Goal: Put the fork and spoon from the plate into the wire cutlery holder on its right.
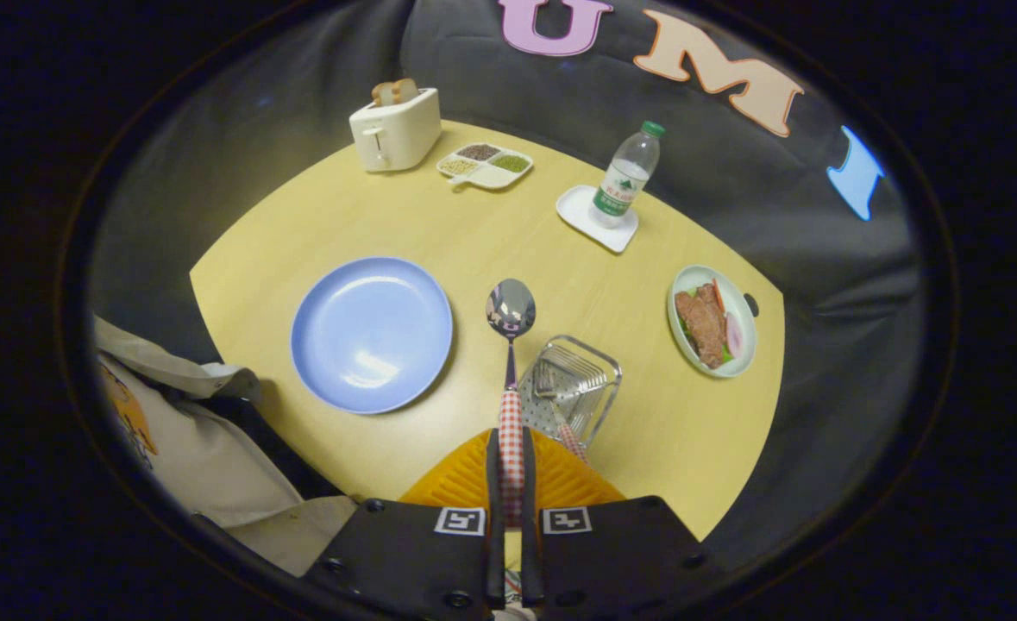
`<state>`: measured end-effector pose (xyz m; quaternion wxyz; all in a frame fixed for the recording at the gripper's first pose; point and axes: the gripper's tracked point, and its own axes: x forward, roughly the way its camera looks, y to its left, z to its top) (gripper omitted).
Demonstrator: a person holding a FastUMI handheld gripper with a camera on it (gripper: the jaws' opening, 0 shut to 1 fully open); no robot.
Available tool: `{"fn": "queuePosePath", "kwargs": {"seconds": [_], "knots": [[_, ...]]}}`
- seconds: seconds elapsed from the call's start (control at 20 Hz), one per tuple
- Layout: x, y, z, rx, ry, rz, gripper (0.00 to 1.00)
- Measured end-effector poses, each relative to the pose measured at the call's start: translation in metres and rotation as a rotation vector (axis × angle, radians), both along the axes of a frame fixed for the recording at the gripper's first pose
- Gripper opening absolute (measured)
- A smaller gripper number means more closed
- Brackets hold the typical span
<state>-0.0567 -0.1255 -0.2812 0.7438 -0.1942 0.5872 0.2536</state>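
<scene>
Gripper (512, 483) fingers closed tight on the spoon (511, 345) by its checked handle, both pressing on it; spoon points fwd, bowl up ahead of the fingers, held above the table (439, 233). Landmark = wire cutlery holder (581, 379): it sits just right of the spoon shaft, w/ the fork (554, 401) already inside (tines up, checked handle leaning toward the fingers). Blue plate (371, 334) is left of the holder, bare. Right of the holder, a bowl of meat & veg (712, 321). Beyond the holder, a water bottle (626, 174) stands on a white coaster (596, 217); farther back-left, a divided snack tray (485, 164) and a toaster (395, 129) w/ bread in the slots. A person's sleeve (189, 431) shows left of the holder, past the table edge
</scene>
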Motion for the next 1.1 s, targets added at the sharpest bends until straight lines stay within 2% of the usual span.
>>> {"fn": "queuePosePath", "kwargs": {"seconds": [0.4, 0.8, 1.1], "knots": [[0.005, -0.043, 0.002, -0.096, 0.154, 0.075, 0.1], [0.006, -0.06, 0.001, -0.184, 0.234, 0.184, 0.1], [0.01, -0.063, -0.013, -0.225, 0.293, 0.205, 0.11]]}}
